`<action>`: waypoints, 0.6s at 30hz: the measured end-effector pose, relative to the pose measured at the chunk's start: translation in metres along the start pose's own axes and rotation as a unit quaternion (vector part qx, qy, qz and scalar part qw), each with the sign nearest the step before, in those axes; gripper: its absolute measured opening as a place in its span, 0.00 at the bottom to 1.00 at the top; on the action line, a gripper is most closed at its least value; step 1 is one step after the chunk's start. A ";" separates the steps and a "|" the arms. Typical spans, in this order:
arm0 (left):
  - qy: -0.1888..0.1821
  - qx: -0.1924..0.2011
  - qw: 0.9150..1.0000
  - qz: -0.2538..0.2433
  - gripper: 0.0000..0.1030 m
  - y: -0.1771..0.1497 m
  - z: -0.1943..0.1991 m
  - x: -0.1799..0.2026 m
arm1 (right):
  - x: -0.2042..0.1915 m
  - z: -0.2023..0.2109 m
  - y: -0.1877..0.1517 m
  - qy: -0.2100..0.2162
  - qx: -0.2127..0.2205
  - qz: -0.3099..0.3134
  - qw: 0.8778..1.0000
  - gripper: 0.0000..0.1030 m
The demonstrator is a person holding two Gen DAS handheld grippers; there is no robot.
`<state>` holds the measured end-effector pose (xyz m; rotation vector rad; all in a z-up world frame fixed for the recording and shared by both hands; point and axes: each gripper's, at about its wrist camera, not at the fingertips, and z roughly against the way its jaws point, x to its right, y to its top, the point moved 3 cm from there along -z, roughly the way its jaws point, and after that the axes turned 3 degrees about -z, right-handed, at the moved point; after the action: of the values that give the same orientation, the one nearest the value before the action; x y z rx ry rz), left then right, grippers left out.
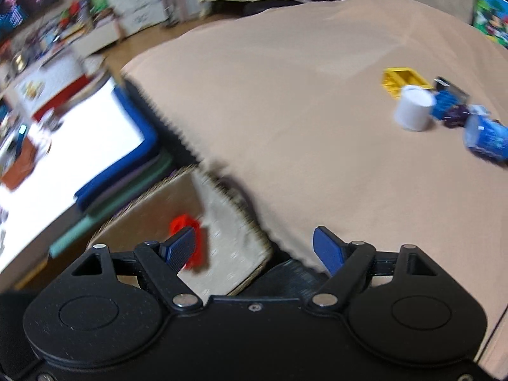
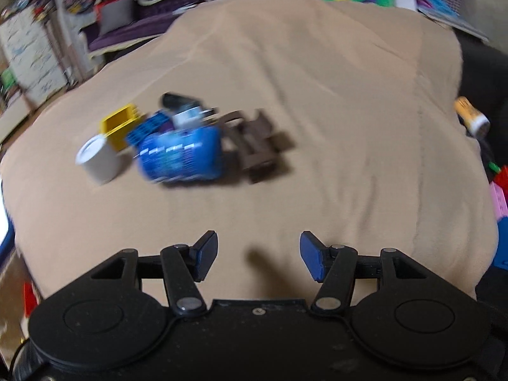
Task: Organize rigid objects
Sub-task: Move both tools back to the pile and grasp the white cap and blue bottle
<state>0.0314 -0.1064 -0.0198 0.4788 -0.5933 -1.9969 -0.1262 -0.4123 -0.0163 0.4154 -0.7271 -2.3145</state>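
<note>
Both claws are released and empty. Ahead-left of the right claw [image 2: 258, 255] lie a white cup [image 2: 98, 158], yellow box [image 2: 122, 125] and blue can [image 2: 181, 155], its writing blurred. A red toy [image 1: 187, 241] sits in the basket [image 1: 222, 254] by the left claw [image 1: 254, 250].

blue can [image 2: 181, 155] motion-blurred, label unreadable, brown object [image 2: 257, 146] smeared, red item [image 1: 187, 241] behind jaws

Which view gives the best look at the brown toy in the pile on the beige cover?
The right wrist view. There the brown toy lies in the open just right of the blue can, though blurred by motion. In the left wrist view the pile sits at the far right edge and the brown toy cannot be made out; only the white cup and its neighbours show.
</note>
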 end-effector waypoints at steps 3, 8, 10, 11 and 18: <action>-0.031 -0.004 0.999 -0.006 0.77 0.017 -0.003 0.021 | 0.011 -0.008 0.005 0.014 0.005 -0.019 1.000 0.55; -0.053 -0.006 0.998 -0.033 0.77 0.048 -0.012 0.063 | 0.006 -0.011 0.015 0.029 0.022 -0.023 0.999 0.59; -0.049 0.004 0.998 -0.049 0.77 0.060 -0.014 0.077 | -0.004 -0.011 0.018 0.041 0.029 -0.013 0.999 0.64; -0.049 0.009 0.997 -0.056 0.77 0.068 -0.014 0.085 | -0.010 -0.009 0.018 0.045 0.034 -0.008 0.998 0.64; -0.079 0.010 0.996 -0.051 0.79 0.108 -0.030 0.116 | -0.048 -0.006 0.024 0.067 0.076 0.020 0.995 0.82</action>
<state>0.0698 -0.2602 0.0089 0.3705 -0.6992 -2.1409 -0.0768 -0.3966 -0.0018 0.6123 -0.8392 -2.1788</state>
